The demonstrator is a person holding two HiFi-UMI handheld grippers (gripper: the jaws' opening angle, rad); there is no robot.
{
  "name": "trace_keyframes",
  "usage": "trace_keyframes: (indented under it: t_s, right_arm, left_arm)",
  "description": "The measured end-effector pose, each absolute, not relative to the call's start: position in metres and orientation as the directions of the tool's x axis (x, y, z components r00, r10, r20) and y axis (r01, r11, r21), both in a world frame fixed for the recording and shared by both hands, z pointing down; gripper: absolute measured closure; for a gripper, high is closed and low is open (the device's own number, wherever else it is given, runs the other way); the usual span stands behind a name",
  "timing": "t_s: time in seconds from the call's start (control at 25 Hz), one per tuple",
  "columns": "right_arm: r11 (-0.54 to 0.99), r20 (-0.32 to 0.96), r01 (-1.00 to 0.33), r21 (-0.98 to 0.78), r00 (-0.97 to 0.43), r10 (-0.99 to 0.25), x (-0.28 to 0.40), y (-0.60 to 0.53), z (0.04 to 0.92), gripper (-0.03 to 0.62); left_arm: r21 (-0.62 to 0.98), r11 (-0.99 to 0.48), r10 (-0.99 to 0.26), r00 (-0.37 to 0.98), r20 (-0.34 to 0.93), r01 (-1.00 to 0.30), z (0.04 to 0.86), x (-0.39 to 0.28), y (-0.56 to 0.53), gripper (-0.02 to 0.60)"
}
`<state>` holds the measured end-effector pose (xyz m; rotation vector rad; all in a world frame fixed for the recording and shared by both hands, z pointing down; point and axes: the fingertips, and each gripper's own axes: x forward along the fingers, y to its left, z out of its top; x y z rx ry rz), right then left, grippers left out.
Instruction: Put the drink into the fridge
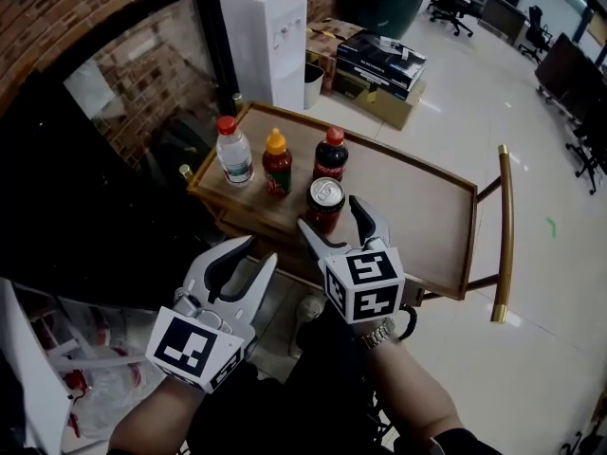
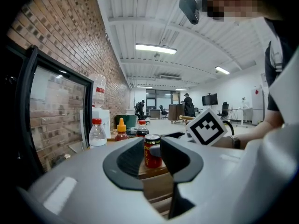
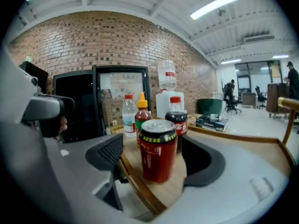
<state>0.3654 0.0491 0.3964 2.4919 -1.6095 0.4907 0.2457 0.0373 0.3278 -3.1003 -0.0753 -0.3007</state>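
Brick wall [image 1: 57, 27] far left, with the dark glass-door fridge [image 1: 142, 102] against it. The wooden surface [image 1: 417, 216] holds three bottles [image 1: 276, 162] in a far row. My right claw [image 1: 330, 213] gapes wide around the red can [image 1: 325, 202] at the near edge, pads clear. Left claw [image 1: 258, 250] is parted and empty, near left.

The can [image 1: 325, 204] before me is red, black-banded. Beyond it, red caps top the clear bottle [image 1: 232, 152] and dark cola bottle [image 1: 330, 154]; a yellow one tops the red sauce bottle [image 1: 276, 162]
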Motion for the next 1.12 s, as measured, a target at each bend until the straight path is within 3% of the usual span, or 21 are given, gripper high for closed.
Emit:
trace_keyframes:
  t_s: [0.36,0.48,0.64,1.12]
  right_arm:
    - [-0.452,0.407,-0.891,-0.046,0.397,-0.823,0.392,0.035,0.420,0.209]
    - [-0.452,0.412,-0.892,-0.030,0.400,-0.818,0.394,0.033,0.419,0.265]
    - [-0.449,0.404,-0.893,-0.009,0.408,-0.819,0.391,0.034,0.418,0.270]
    - [-0.291,0.332,-0.957,-0.005,0.272,-0.903,0.305,0.031,0.368,0.270]
  left_arm:
    - [-0.025,-0.998,0.049,0.977,0.206,0.055,0.331,0.259,0.016,0.488]
    - [-0.010,-0.999,0.038,0.977,0.208,0.041,0.332,0.258,0.008,0.489]
    - [-0.007,-1.000,0.018,0.979,0.202,0.019,0.334,0.252,0.005,0.489]
    - [-0.018,-0.991,-0.131,0.980,0.149,-0.129,0.315,0.183,-0.001,0.488]
